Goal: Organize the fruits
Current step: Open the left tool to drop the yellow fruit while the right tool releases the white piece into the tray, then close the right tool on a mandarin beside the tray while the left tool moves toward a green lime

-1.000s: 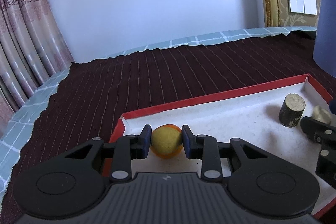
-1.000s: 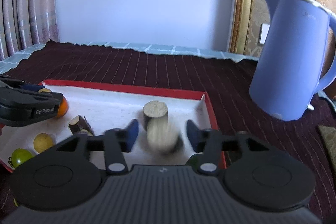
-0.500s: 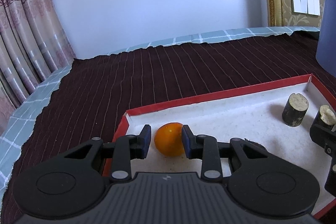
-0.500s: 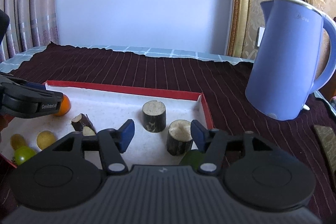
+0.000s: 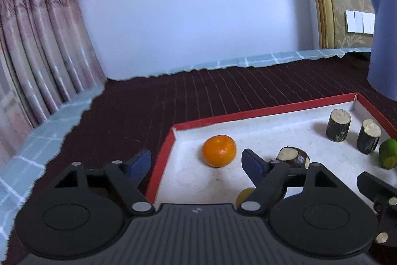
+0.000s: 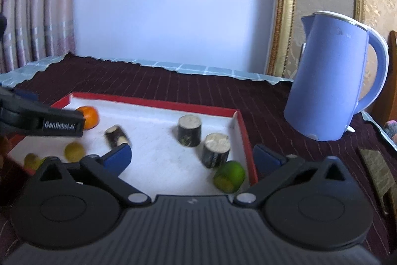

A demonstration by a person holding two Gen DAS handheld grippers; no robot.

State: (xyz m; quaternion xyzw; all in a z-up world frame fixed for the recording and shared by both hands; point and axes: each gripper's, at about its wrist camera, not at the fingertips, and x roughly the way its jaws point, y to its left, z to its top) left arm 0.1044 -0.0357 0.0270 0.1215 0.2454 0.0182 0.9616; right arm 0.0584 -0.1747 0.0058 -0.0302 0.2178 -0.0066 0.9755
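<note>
The fruits lie in a red tray (image 5: 263, 112) with a white floor, set on a dark striped cloth (image 5: 198, 96).

In the left wrist view, the left gripper (image 5: 196, 162) fills the bottom of the frame. Its jaws are opening, and nothing is pressed between them. One blue fingertip is outside the tray's left wall and the other is inside. Just past them, in the middle of the frame, sits an orange (image 5: 219, 150) on the tray floor, touching neither jaw. A yellow fruit (image 5: 244, 195) peeks out low, behind the right finger.

In the right wrist view, the right gripper (image 6: 192, 155) is at the bottom. Its jaws are opening wide and hold nothing. A green lime (image 6: 229, 175) lies near the tray's right corner, low in the frame. Just above it stand two dark cut stumps (image 6: 189, 129). Another stump piece (image 6: 116, 137) lies on its side at center left.

Far off at the right stands a blue kettle (image 6: 332, 76).
</note>
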